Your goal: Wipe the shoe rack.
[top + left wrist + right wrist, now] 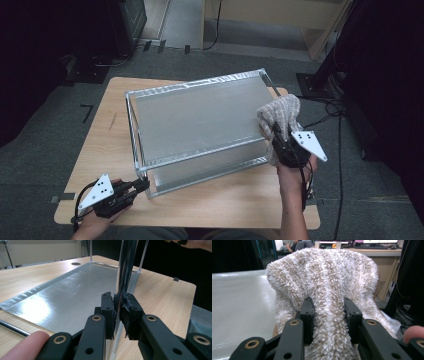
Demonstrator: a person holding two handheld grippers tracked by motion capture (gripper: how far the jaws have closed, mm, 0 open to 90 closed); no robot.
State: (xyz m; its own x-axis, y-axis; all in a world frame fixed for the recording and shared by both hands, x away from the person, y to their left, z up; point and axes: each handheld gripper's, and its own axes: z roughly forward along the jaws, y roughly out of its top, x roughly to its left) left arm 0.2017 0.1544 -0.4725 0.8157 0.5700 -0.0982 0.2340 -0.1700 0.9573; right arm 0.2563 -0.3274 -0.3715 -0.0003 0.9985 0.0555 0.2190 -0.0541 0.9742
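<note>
A two-level metal shelf rack (200, 120) stands on the wooden table (107, 130). My left gripper (142, 186) is at the rack's near left corner, shut on the chrome corner post (125, 270); its pads press the post from both sides just above the lower shelf (70, 290). At the right end of the top shelf, my right gripper (277, 137) is shut on a fluffy beige cloth (280, 112). In the right gripper view the cloth (324, 277) bulges up between and beyond the jaws of that gripper (328, 315), beside the shelf's silver surface (239, 297).
The rack sits at an angle and takes up most of the table, leaving bare wood at the left and along the near edge (215, 205). Cables (330, 107) and dark equipment stand on the grey floor to the right. A desk (387, 262) stands behind the cloth.
</note>
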